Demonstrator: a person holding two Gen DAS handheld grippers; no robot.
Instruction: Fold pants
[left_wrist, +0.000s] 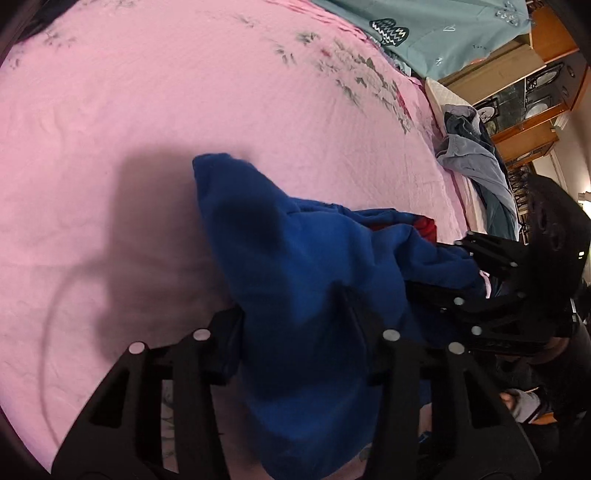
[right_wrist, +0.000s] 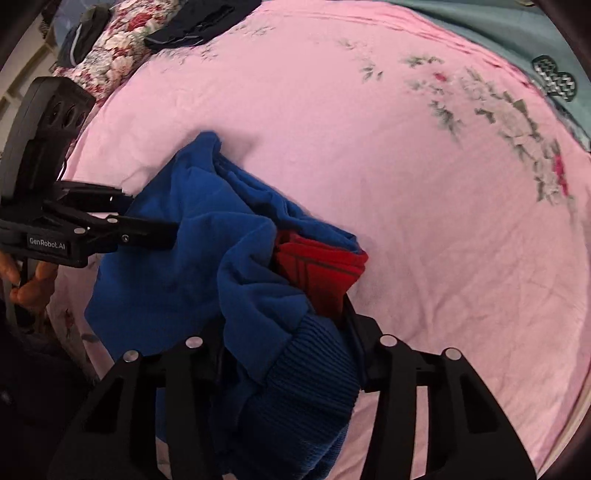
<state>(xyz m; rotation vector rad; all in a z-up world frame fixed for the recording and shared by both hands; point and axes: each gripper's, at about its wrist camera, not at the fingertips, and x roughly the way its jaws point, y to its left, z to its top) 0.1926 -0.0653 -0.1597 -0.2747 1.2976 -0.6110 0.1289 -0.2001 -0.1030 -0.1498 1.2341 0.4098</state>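
Both the left gripper (left_wrist: 299, 332) and right gripper (right_wrist: 284, 350) clamp rumpled blue pants (right_wrist: 192, 258) with red lining

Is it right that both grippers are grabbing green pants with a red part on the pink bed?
Not quite: the pants are blue, not green, as the right wrist view shows. The rest holds: the left gripper and right gripper both clamp the fabric, the red part shows, and they lie on the pink bed.
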